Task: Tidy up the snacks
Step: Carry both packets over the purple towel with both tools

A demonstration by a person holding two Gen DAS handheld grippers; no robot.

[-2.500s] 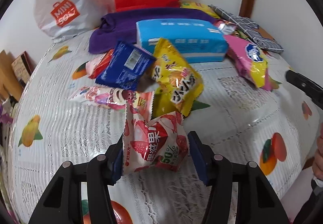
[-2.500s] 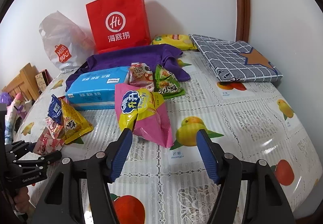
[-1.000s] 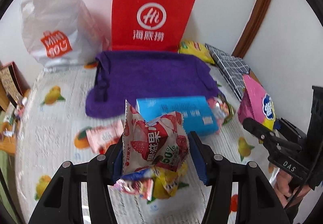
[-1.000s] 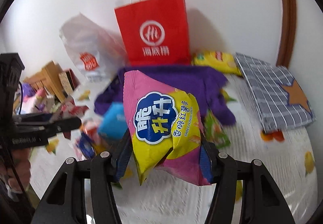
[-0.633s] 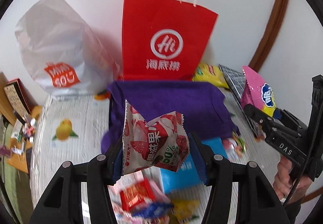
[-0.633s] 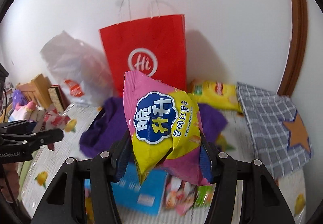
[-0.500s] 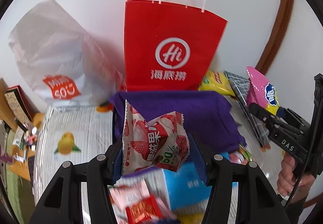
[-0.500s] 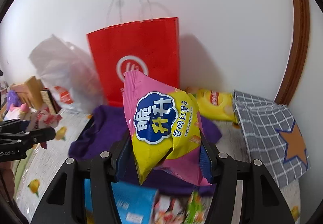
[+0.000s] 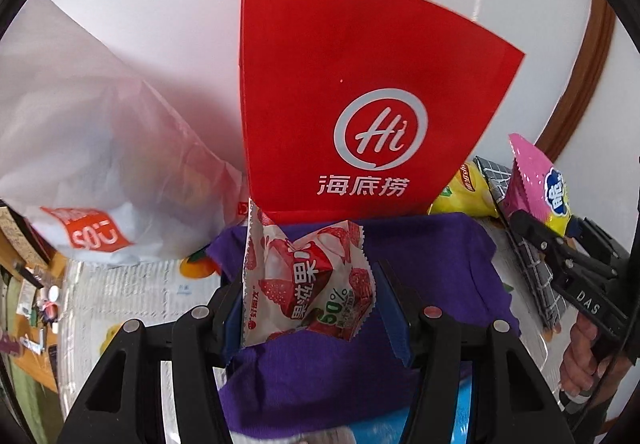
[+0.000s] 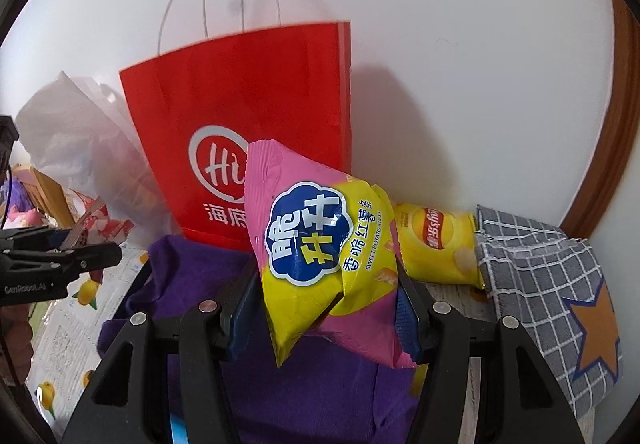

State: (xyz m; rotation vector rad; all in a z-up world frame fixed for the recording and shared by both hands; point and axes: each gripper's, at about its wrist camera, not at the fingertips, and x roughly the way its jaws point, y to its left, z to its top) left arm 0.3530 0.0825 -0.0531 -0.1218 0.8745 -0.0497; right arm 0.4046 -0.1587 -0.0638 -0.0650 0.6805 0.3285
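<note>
Here both grippers are loaded: the left gripper (image 9: 310,308) has its jaws clenched on the strawberry snack packet (image 9: 306,280), and the right gripper (image 10: 324,304) has its jaws clamped on the pink-and-yellow sweet potato chip bag (image 10: 324,252). Both packs hang in the air in front of the red paper bag (image 9: 360,104), below its rim, over the purple cloth (image 9: 432,264) spread at its foot.

The likely trouble is at that rim. The red paper bag stands free against the wall, so a pack pushed into its front panel could tip or fold it. The chip bag is puffy and slick, held near its lower half, and could slide out if squeezed unevenly. Two grippers heading for one opening may also knock together.

Beside the red paper bag lie a yellow chip bag (image 10: 436,244) and a grey checked cloth (image 10: 548,292) on one side, a white plastic bag (image 9: 92,164) on the other. The surface wears a white fruit-print cover (image 9: 132,292); a wooden door frame (image 10: 616,140) edges the white wall.
</note>
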